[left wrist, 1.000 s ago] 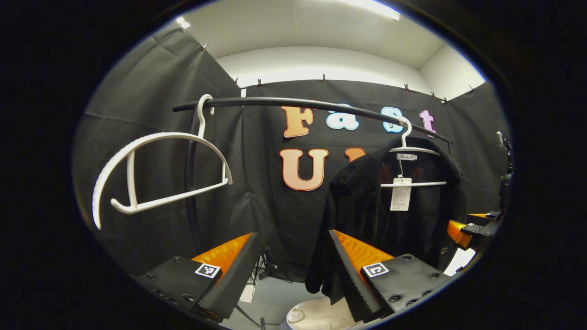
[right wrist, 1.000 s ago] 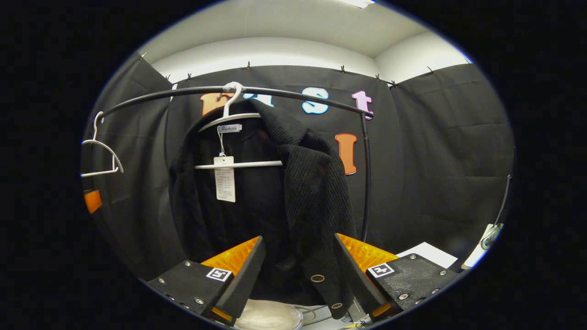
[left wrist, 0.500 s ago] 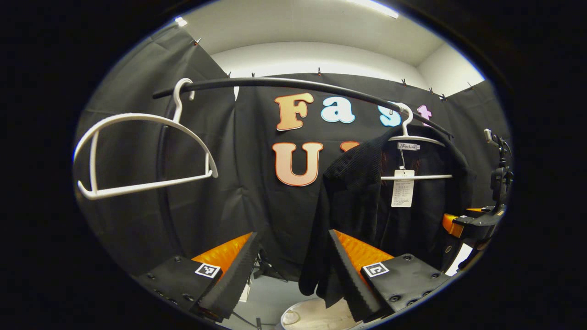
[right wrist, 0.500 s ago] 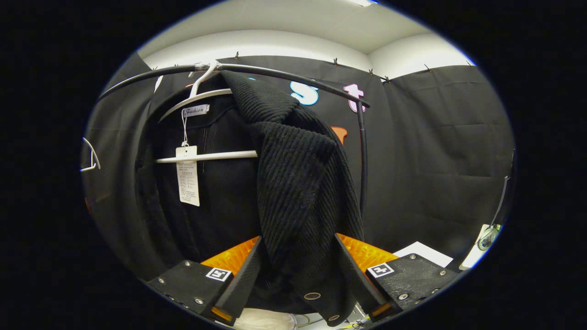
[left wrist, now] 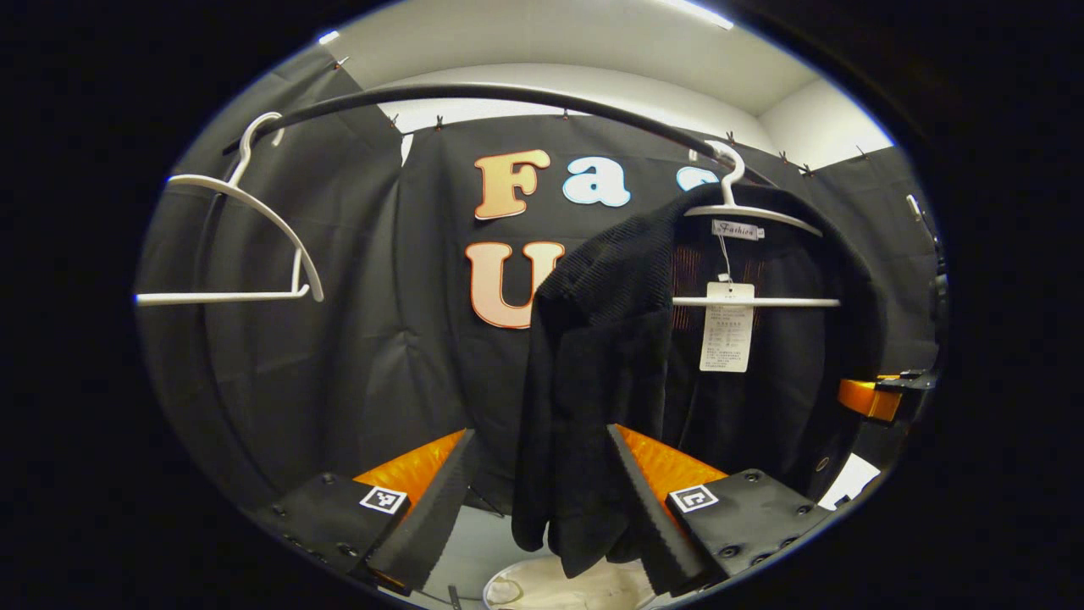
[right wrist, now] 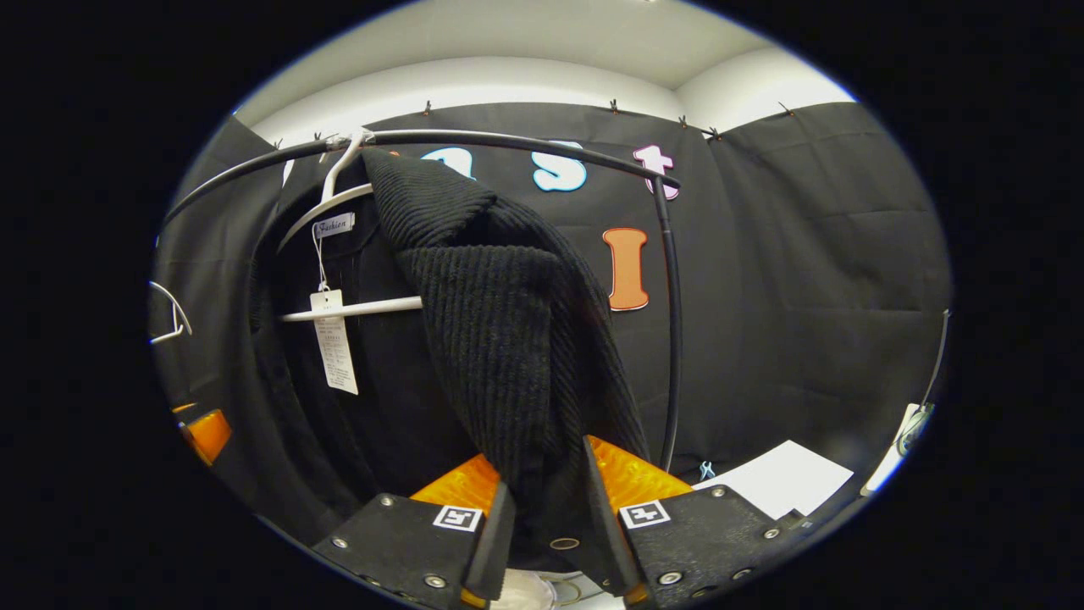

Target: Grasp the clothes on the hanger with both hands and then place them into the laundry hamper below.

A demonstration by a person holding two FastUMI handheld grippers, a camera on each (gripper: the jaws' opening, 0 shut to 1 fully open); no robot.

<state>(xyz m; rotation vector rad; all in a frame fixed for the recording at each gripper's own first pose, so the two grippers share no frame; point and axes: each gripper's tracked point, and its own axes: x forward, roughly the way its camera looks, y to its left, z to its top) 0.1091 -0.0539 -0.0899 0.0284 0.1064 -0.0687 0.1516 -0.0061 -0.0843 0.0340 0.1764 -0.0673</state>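
black jacket (right wrist: 500,339) on hanger (left wrist: 745,212), rail (left wrist: 474,93), right claw (right wrist: 542,542) clamping its front edge, left claw (left wrist: 533,508) spread wide

I see black ribbed knit garment (right wrist: 508,339), white plastic hangers (left wrist: 246,229), white paper tag (left wrist: 726,326), black metal rail (left wrist: 474,93).
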